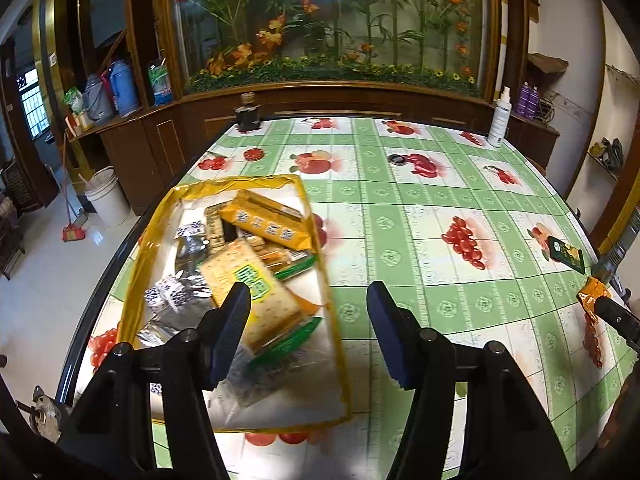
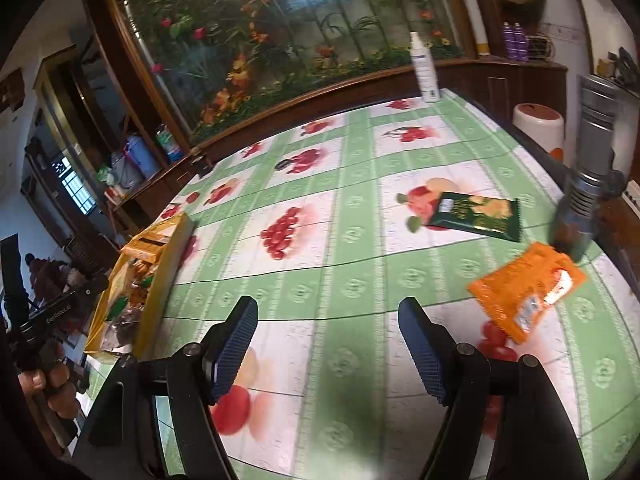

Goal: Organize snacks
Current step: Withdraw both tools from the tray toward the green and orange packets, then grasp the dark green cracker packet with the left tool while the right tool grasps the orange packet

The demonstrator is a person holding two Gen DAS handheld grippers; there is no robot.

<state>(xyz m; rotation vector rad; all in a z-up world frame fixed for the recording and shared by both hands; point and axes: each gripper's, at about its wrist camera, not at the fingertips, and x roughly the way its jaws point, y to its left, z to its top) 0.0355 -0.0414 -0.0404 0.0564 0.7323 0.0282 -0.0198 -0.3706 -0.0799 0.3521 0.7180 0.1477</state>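
A yellow-rimmed tray [image 1: 138,276] on the table's left holds several snack packs, among them a cracker pack [image 1: 244,284] and a yellow box [image 1: 266,220]. My left gripper [image 1: 308,300] is open and empty, hovering over the tray's right edge. My right gripper [image 2: 328,320] is open and empty above the tablecloth. A dark green snack pack [image 2: 476,216] and an orange snack pack [image 2: 524,296] lie on the table to its right. The tray also shows in the right wrist view [image 2: 160,276] at far left. The green pack shows in the left wrist view [image 1: 566,254].
The table has a green fruit-print cloth [image 1: 400,208]. A white spray bottle [image 1: 500,118] and a dark jar [image 1: 247,114] stand at the far edge. A grey cylinder [image 2: 588,176] stands by the orange pack. A wooden cabinet with a flower display is behind.
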